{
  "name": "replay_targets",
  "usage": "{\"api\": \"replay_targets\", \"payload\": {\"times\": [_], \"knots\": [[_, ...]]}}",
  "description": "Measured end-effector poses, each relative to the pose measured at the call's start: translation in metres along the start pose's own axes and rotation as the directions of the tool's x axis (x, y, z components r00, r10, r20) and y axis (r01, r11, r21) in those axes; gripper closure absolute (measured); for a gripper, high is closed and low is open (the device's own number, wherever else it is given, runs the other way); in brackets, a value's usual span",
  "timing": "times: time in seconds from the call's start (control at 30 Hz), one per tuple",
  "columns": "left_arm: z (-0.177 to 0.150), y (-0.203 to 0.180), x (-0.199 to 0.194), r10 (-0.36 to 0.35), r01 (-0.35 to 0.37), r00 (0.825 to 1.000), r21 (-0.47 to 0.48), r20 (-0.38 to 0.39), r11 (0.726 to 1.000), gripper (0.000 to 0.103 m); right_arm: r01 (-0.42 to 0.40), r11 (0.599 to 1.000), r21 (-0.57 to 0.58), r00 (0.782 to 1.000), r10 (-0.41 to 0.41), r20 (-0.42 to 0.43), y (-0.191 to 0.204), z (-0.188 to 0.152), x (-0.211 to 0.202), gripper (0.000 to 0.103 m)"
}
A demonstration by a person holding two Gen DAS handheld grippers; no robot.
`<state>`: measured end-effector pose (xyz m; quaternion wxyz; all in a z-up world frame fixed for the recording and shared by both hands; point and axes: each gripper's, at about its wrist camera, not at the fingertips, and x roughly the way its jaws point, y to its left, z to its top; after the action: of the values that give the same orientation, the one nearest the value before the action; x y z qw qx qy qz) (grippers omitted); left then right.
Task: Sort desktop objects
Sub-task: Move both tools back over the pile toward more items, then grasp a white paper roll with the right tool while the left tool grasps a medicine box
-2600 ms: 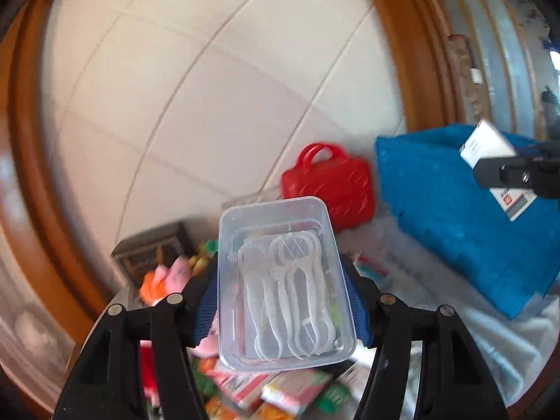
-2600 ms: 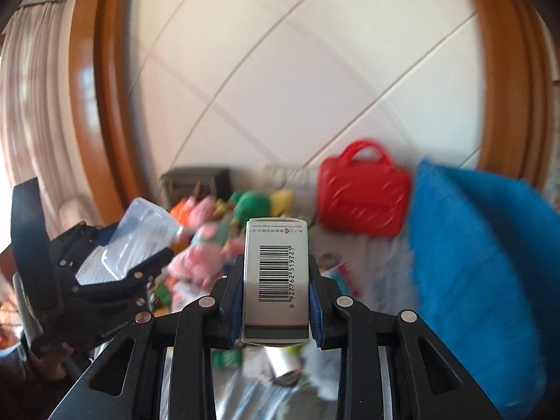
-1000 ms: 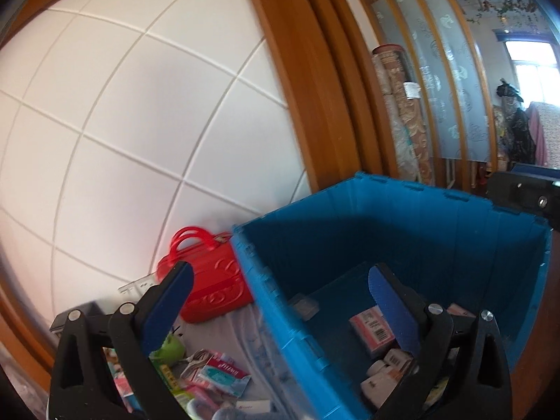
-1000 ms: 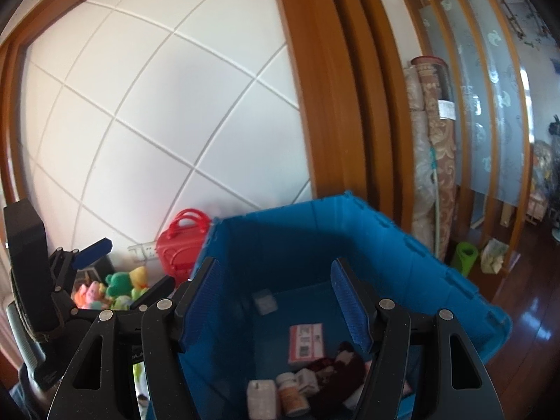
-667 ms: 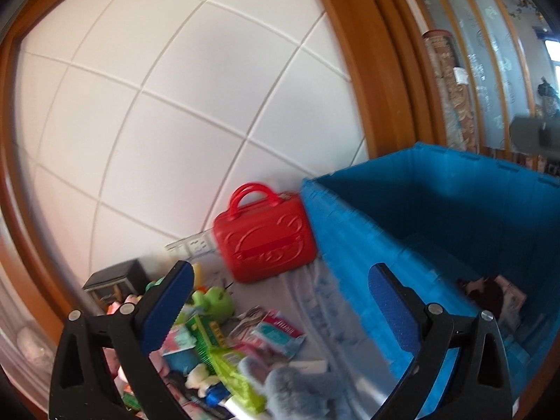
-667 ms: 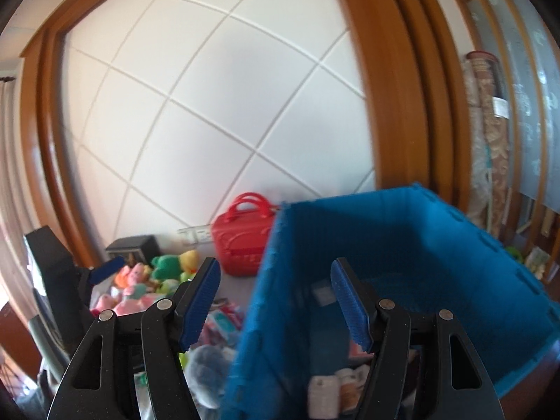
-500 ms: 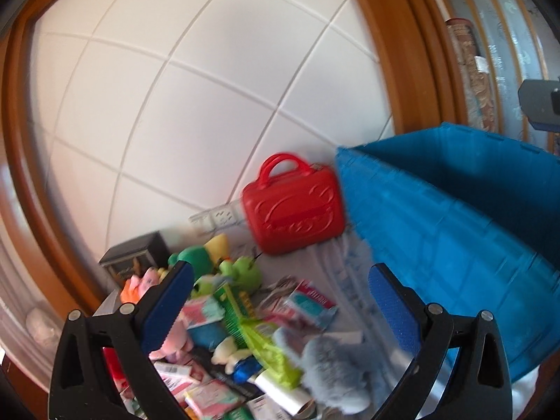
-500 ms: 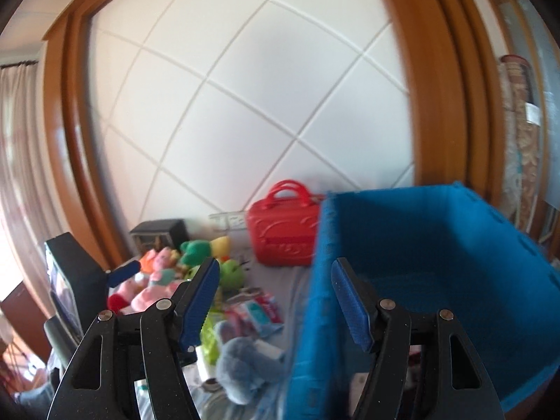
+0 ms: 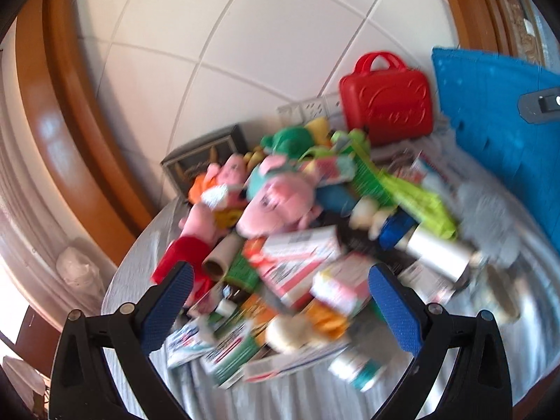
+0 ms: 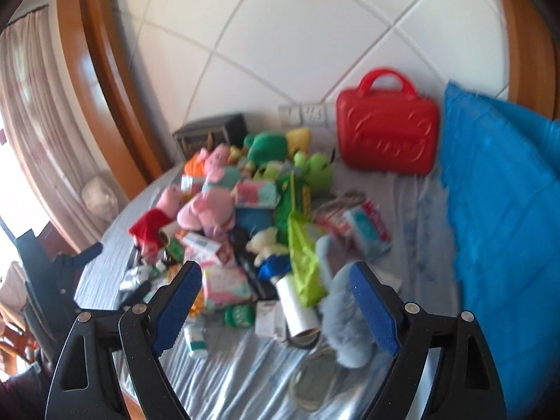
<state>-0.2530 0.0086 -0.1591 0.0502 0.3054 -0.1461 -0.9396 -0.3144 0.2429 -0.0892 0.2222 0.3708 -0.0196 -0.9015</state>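
Observation:
A heap of desktop objects lies on a grey cloth: pink plush pigs (image 9: 276, 199) (image 10: 206, 210), small cardboard boxes (image 9: 297, 255), a white cylinder (image 9: 437, 248) (image 10: 297, 308), a grey fluffy toy (image 10: 346, 318) and a lime green bag (image 10: 304, 255). A blue crate (image 9: 500, 115) (image 10: 500, 210) stands at the right. My left gripper (image 9: 276, 301) is open and empty above the near boxes. My right gripper (image 10: 276, 297) is open and empty above the heap's front, near the white cylinder. Both views are motion blurred.
A red toy suitcase (image 9: 385, 101) (image 10: 385, 140) stands against the tiled wall beside the crate. A dark box (image 9: 203, 164) (image 10: 210, 133) sits at the back left, a white power strip (image 10: 304, 112) behind the heap. The other gripper (image 10: 59, 266) shows at the left.
Both grippers have swung left, away from the blue crate, and tilted down over the heap. The clear floss box and barcode box held earlier are gone from the jaws.

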Motion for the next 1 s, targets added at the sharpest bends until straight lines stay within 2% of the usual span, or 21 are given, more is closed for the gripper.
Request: {"api": "replay_targets", "payload": {"times": [0.17, 0.33, 0.47, 0.53, 0.6, 0.77, 0.8, 0.83, 0.87, 0.93, 0.97, 1.0], "knots": [[-0.065, 0.035, 0.015, -0.027, 0.031, 0.995, 0.040, -0.091, 0.999, 0.001, -0.005, 1.000, -0.006, 0.992, 0.004, -0.130, 0.020, -0.031, 0.061, 0.016], [-0.110, 0.044, 0.033, -0.066, 0.079, 0.982, 0.067, -0.178, 0.995, 0.001, -0.030, 0.999, -0.034, 0.975, 0.022, -0.220, 0.021, -0.059, 0.092, 0.016], [-0.120, 0.040, 0.044, -0.113, 0.136, 0.975, 0.111, -0.193, 0.984, 0.001, -0.038, 0.999, -0.033, 0.963, 0.028, -0.268, 0.015, -0.069, 0.111, 0.016], [-0.118, 0.036, 0.051, -0.142, 0.171, 0.974, 0.161, -0.176, 0.972, 0.001, -0.042, 0.999, -0.021, 0.960, 0.035, -0.277, 0.012, -0.070, 0.115, 0.016], [-0.114, 0.035, 0.058, -0.201, 0.229, 0.968, 0.197, -0.153, 0.953, 0.001, -0.043, 0.999, -0.027, 0.958, 0.034, -0.284, 0.014, -0.070, 0.119, 0.015], [-0.111, 0.029, 0.092, -0.329, 0.371, 0.925, 0.274, -0.187, 0.887, 0.003, -0.037, 0.998, -0.051, 0.956, 0.021, -0.293, 0.020, -0.070, 0.121, 0.015], [-0.111, 0.027, 0.097, -0.359, 0.405, 0.912, 0.288, -0.200, 0.868, 0.005, -0.035, 0.998, -0.054, 0.956, 0.017, -0.292, 0.021, -0.071, 0.120, 0.015], [-0.111, 0.025, 0.103, -0.400, 0.453, 0.889, 0.293, -0.225, 0.842, 0.012, -0.026, 0.998, -0.057, 0.957, 0.008, -0.290, 0.021, -0.071, 0.121, 0.014], [-0.112, 0.023, 0.106, -0.423, 0.481, 0.874, 0.300, -0.241, 0.824, 0.014, -0.019, 0.998, -0.054, 0.957, 0.003, -0.292, 0.020, -0.072, 0.121, 0.014], [-0.116, 0.017, 0.111, -0.457, 0.526, 0.849, 0.329, -0.266, 0.784, 0.015, -0.013, 0.999, -0.041, 0.956, 0.001, -0.294, 0.017, -0.073, 0.123, 0.014], [-0.118, 0.014, 0.113, -0.488, 0.566, 0.823, 0.334, -0.291, 0.754, 0.015, -0.012, 0.999, -0.036, 0.956, 0.001, -0.294, 0.017, -0.074, 0.124, 0.014], [-0.120, 0.011, 0.115, -0.506, 0.590, 0.805, 0.338, -0.308, 0.733, 0.016, -0.012, 0.999, -0.033, 0.956, 0.001, -0.294, 0.016, -0.074, 0.125, 0.014]]}}
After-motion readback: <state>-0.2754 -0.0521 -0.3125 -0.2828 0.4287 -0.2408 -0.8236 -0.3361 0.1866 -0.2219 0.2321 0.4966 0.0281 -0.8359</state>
